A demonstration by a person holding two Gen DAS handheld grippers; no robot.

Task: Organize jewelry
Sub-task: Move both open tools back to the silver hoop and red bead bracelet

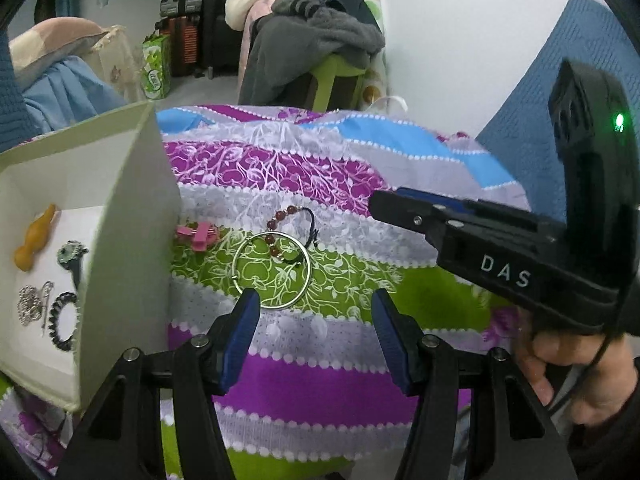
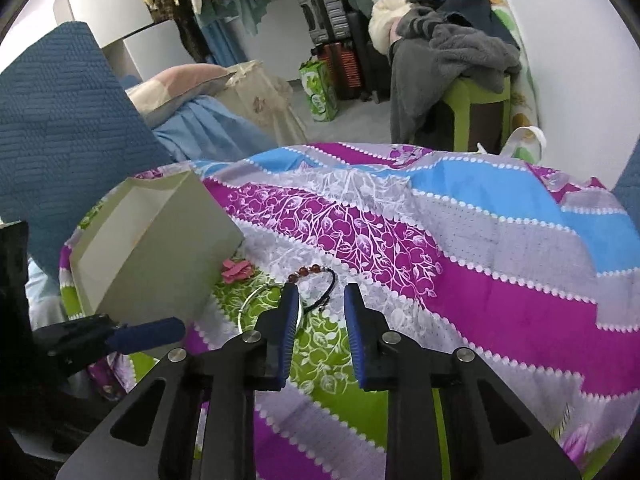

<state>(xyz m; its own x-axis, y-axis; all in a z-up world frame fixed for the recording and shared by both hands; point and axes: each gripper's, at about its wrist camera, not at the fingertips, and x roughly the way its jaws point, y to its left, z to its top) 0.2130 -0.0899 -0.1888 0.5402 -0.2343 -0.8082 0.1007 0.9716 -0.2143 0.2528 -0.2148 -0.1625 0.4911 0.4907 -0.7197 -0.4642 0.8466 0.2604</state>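
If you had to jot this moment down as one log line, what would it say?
left tool: open, above bangle | right tool: open, empty, near bead bracelet | pink bow: on bedspread | box: holds jewelry

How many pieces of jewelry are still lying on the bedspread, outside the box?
3: a pink hair clip beside the box, a silver bangle, and a beaded bracelet overlapping the bangle's far edge. The tools may hide others.
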